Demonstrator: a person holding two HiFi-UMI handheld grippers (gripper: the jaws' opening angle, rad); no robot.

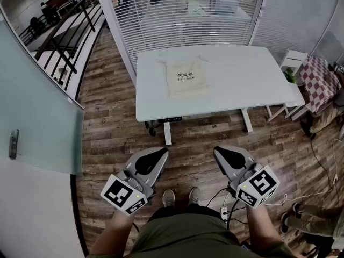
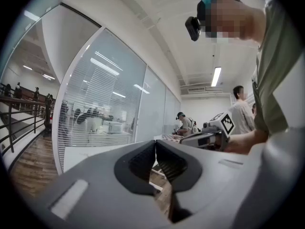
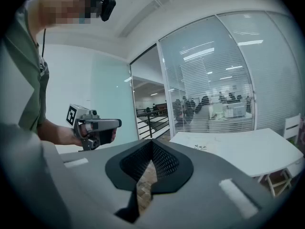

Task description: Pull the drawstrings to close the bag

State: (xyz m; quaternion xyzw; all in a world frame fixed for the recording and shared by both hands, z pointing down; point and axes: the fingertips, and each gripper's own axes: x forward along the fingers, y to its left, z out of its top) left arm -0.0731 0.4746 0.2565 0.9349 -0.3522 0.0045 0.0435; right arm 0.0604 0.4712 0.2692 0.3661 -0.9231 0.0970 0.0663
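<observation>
A cream drawstring bag (image 1: 186,78) with dark print lies flat on the white table (image 1: 236,85), its mouth toward the far edge, with thin strings spread out to both sides. My left gripper (image 1: 161,152) and right gripper (image 1: 219,152) are held low at the person's waist, well short of the table, over the wooden floor. Both are shut with nothing between the jaws. In the left gripper view the closed jaws (image 2: 156,142) point toward the table (image 2: 90,154). The right gripper view shows its closed jaws (image 3: 151,141) and the table (image 3: 248,149) beyond them.
A glass wall with blinds (image 1: 183,15) stands behind the table. A frosted glass panel (image 1: 37,117) is at the left. A small white stool (image 1: 293,63) and checked cloth (image 1: 320,82) sit right of the table. Cables (image 1: 322,171) trail on the floor. Other people (image 2: 240,113) stand in the background.
</observation>
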